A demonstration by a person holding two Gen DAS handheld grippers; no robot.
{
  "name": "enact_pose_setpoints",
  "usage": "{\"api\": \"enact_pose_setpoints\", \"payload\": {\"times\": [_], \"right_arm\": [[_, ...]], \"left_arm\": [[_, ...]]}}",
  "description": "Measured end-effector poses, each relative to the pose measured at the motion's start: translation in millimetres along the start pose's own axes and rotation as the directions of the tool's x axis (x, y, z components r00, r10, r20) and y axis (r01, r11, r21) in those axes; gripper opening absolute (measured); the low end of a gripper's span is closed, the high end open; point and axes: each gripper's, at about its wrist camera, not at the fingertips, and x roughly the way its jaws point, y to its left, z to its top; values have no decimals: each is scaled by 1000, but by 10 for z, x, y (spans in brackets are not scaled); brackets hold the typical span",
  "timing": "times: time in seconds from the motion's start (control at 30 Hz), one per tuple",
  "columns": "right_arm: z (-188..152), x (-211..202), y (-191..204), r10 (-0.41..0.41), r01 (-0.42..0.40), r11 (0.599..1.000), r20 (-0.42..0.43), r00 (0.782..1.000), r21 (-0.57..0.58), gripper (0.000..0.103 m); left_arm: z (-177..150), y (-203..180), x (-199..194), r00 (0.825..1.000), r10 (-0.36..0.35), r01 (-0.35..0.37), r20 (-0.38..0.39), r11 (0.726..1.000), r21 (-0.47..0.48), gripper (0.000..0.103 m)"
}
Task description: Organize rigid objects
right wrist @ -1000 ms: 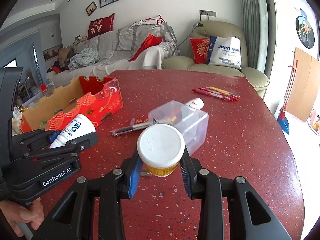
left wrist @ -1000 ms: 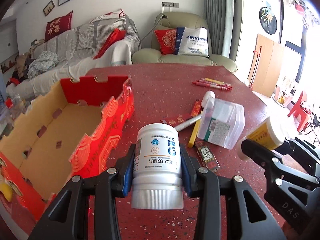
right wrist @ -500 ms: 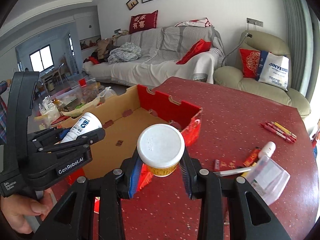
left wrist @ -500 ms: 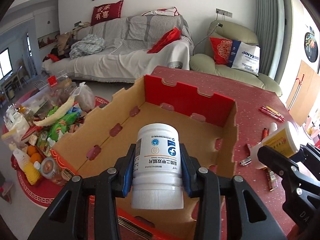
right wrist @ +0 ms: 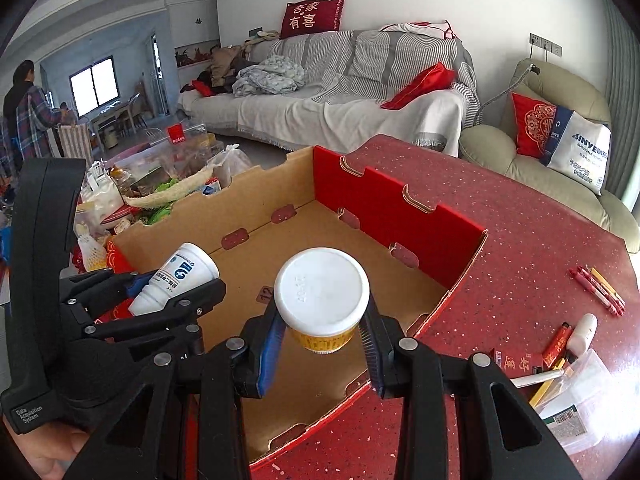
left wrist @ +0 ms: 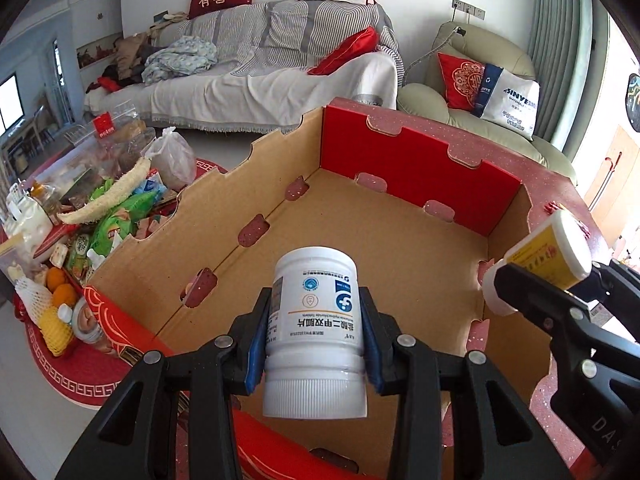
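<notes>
My left gripper (left wrist: pixel 314 344) is shut on a white pill bottle (left wrist: pixel 315 320) with a blue-and-white label, held cap toward the camera over the near part of an open cardboard box (left wrist: pixel 400 240) with red outer walls. The right gripper (right wrist: pixel 322 340) is shut on a small yellow jar with a white lid (right wrist: pixel 322 292), also above the box floor (right wrist: pixel 256 256). In the left wrist view that yellow jar (left wrist: pixel 548 256) hangs at the box's right wall. From the right wrist view, the white bottle (right wrist: pixel 176 280) shows at the left in the other gripper.
The box sits on a red speckled table (right wrist: pixel 520 240). On the table's right lie pens (right wrist: pixel 598 288), red packets (right wrist: pixel 516 362) and a clear plastic container (right wrist: pixel 580 400). Left of the table, a low stand is piled with food bags and fruit (left wrist: pixel 80 220). A person (right wrist: pixel 28 112) stands far left.
Both grippers swung left from the open table to above the cardboard box, each keeping its grip. The loose items on the table slid to the right edge of view.
</notes>
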Motion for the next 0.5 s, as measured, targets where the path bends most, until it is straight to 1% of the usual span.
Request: {"api": "enact_pose_setpoints", "payload": {"times": [0.13, 0.23, 0.27, 0.3, 0.33, 0.5], "right_arm": [[-11, 62, -47, -16, 16, 1000, -14, 1000, 12, 37], [-4, 54, -85, -24, 24, 999, -6, 1000, 26, 37], [1, 46, -103, -21, 21, 999, -3, 1000, 32, 45], [-1, 16, -118, -24, 23, 999, 9, 1000, 36, 62], [-6, -51, -123, -28, 27, 999, 27, 999, 37, 65], [-75, -393, -182, -46, 42, 998, 93, 995, 45, 65]], "left_arm": [[-2, 4, 67, 1000, 11, -11, -17, 1000, 1, 45], [-6, 0, 75, 1000, -3, 3, -23, 1000, 2, 61], [-9, -3, 75, 1000, -3, 3, -23, 1000, 3, 70], [-12, -8, 61, 1000, -5, 5, -18, 1000, 3, 72], [-16, -15, 43, 1000, -5, 5, -14, 1000, 5, 72], [-48, -135, -95, 1000, -11, 10, 18, 999, 38, 72]]}}
